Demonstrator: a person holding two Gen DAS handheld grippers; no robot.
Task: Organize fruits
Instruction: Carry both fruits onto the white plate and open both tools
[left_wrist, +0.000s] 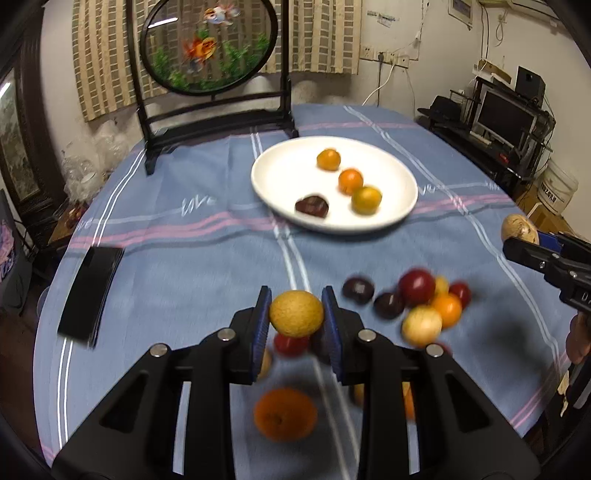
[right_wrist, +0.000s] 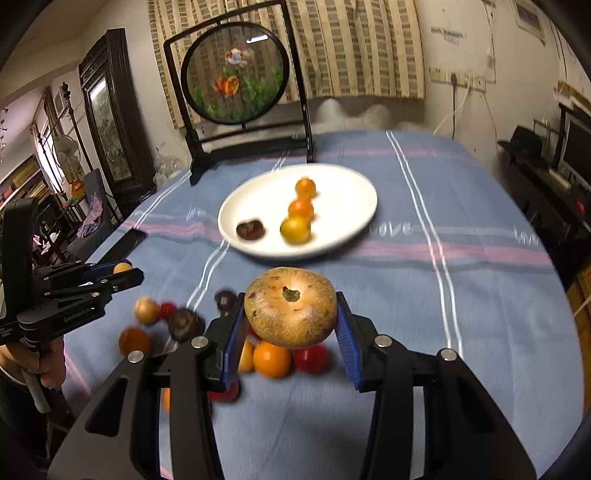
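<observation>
My left gripper (left_wrist: 296, 314) is shut on a small yellow-tan round fruit (left_wrist: 296, 313), held above the tablecloth. My right gripper (right_wrist: 291, 314) is shut on a larger tan speckled fruit (right_wrist: 290, 306), lifted over the pile; it also shows at the right edge of the left wrist view (left_wrist: 519, 229). A white plate (left_wrist: 280, 173) farther back holds three small orange fruits (left_wrist: 350, 181) and a dark chestnut (left_wrist: 312, 205). A pile of loose fruits (left_wrist: 417, 299), red, orange, tan and dark brown, lies on the cloth just ahead of both grippers.
A blue striped tablecloth (left_wrist: 192, 240) covers the table. A black phone (left_wrist: 90, 295) lies at the left. A round goldfish screen on a black stand (left_wrist: 208, 44) stands behind the plate. An orange fruit (left_wrist: 285, 413) lies under my left gripper.
</observation>
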